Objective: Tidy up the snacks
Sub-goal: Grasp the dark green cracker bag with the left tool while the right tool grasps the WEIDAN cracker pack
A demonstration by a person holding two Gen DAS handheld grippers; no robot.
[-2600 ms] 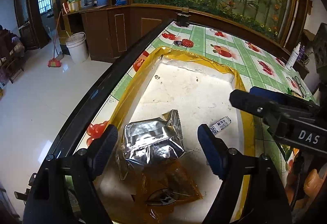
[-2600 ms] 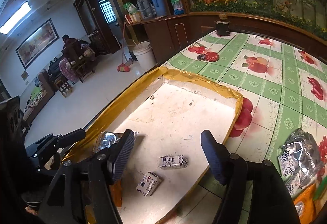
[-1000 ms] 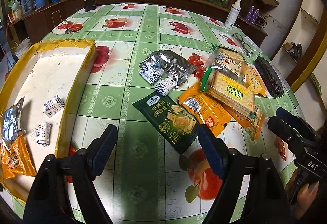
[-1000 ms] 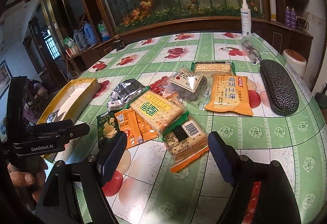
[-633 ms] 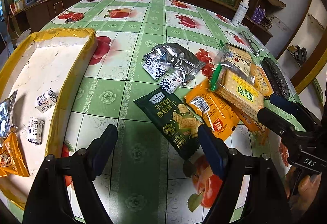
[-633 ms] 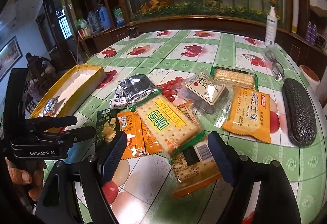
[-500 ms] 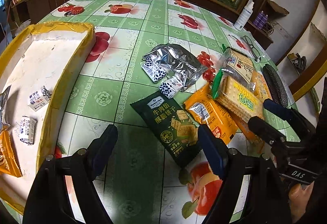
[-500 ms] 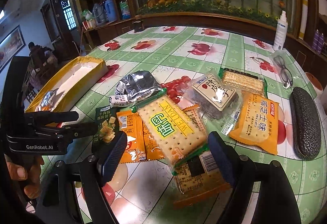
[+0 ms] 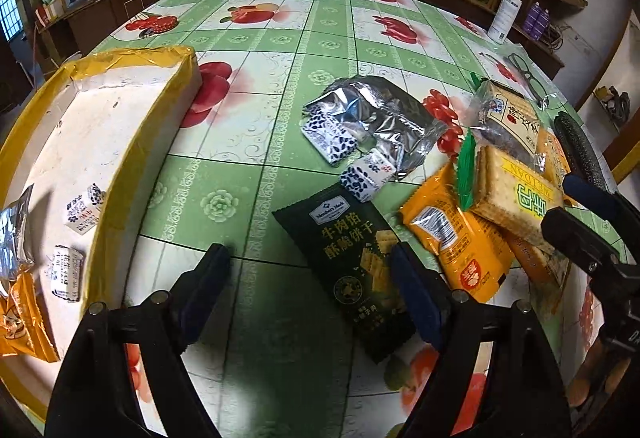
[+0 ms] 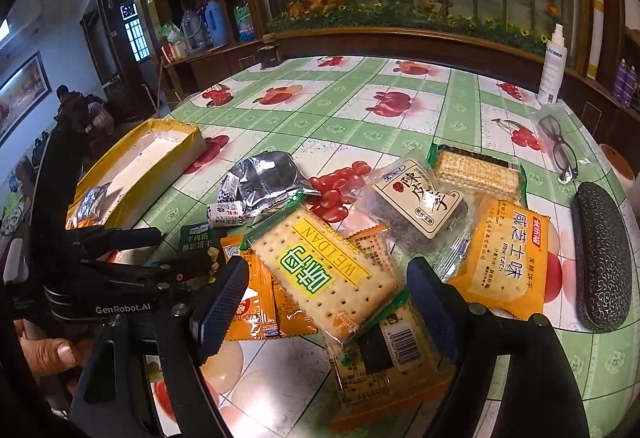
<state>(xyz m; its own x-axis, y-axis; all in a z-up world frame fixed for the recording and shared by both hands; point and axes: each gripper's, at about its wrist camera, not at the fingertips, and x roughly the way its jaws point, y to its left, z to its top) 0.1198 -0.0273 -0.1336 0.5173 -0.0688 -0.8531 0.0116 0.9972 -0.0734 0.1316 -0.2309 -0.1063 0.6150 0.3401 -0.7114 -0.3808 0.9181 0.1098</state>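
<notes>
two small milk candies point(image 9: 76, 238) in the yellow tray point(image 9: 132, 174), two by the foil bag point(image 9: 384, 118). left gripper point(image 9: 308, 278) opening, empty, over dark green packet point(image 9: 356, 258); right gripper point(image 10: 324, 302) wide, empty.

Dark green biscuit packet point(image 9: 360, 258) lies flat between the left tongs point(image 9: 308, 282); other snacks point(image 9: 460, 238) are heaped just right.
</notes>
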